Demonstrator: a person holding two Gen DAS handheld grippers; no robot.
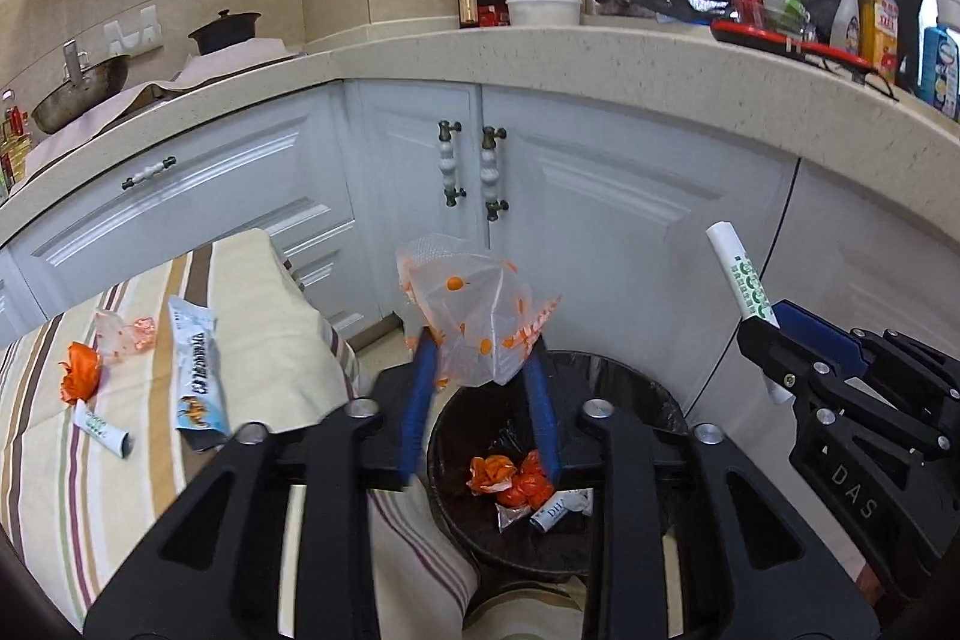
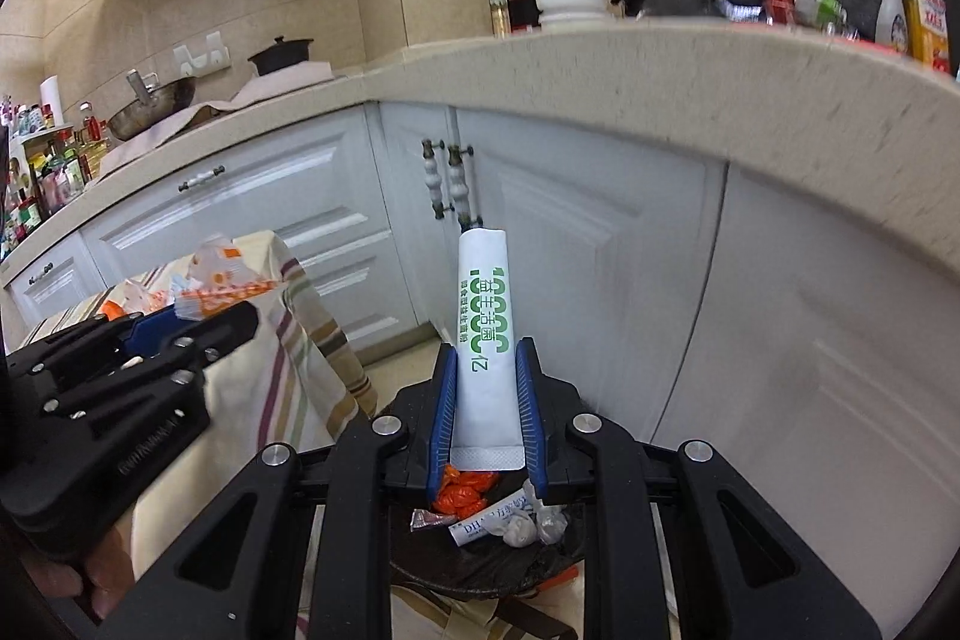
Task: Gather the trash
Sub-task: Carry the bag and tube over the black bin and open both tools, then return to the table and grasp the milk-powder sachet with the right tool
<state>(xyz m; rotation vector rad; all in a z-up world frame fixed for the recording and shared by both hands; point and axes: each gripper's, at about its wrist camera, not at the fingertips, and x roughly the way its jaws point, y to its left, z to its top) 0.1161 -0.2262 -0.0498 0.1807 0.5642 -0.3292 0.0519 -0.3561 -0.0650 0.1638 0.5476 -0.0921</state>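
- Between the blue fingers of the left gripper (image 1: 480, 334) sat a crumpled clear plastic bag (image 1: 474, 316) with orange dots, the jaws partly spread around it; whether the pads pressed it could not be told.
- The right gripper (image 2: 487, 358) pinched a white sachet (image 2: 485, 340) with green print, standing upright.
- Just below both grippers stood a black bin (image 1: 624, 388), holding orange wrappers (image 1: 510, 478) and a small white packet.
- To the left, a striped cloth (image 1: 264, 292) carried more trash: an orange wrapper (image 1: 79, 370), a blue-and-white packet (image 1: 198, 370) and a second small sachet (image 1: 102, 427).
- Behind were white cabinet doors (image 1: 600, 220) under a beige countertop (image 1: 540, 58).
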